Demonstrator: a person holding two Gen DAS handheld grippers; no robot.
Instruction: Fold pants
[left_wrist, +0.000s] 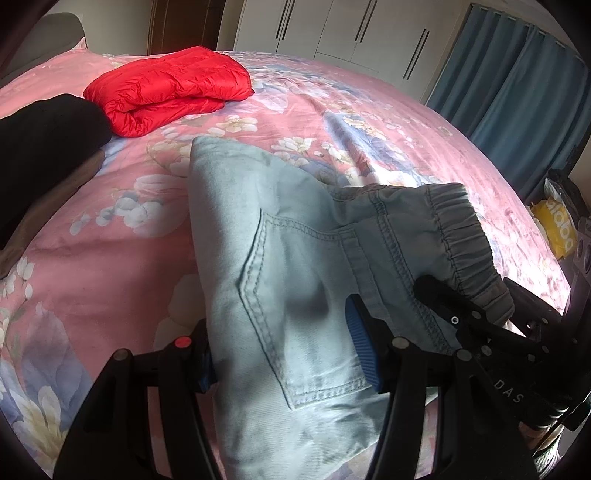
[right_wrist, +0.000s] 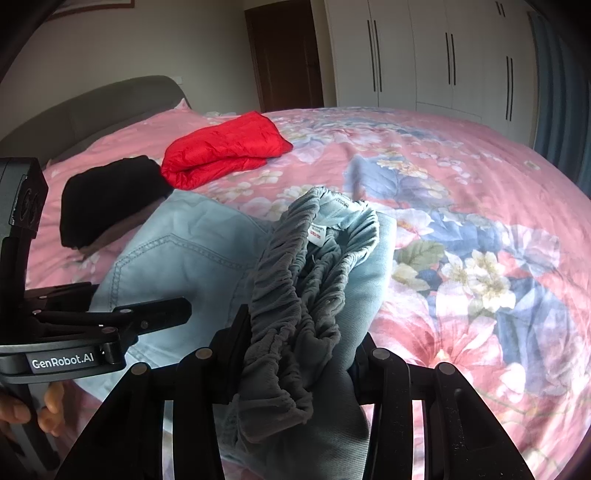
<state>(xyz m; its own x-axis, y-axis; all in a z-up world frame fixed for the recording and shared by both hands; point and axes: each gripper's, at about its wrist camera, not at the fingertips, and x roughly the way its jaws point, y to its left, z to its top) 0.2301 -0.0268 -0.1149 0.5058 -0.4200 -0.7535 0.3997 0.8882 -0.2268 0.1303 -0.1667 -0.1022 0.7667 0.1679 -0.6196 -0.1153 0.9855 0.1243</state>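
Pink floral bedding (left_wrist: 332, 110) fills both my views, with white wardrobes (left_wrist: 351, 33) along the far wall. My pale denim pants (left_wrist: 280, 258) lie bunched on the near part of the bed, back pocket up. My left tongs (left_wrist: 284, 343) sit partly open astride the pocket area, blue pads pressed into the cloth on either side. My right tongs (right_wrist: 295, 354) are closed on the grey elastic waistband (right_wrist: 295, 295), which spills out between the fingers, just right of the left pair. Farther off to the left lie a folded red jacket (left_wrist: 170, 88) and a black garment (left_wrist: 44, 136) beside it.
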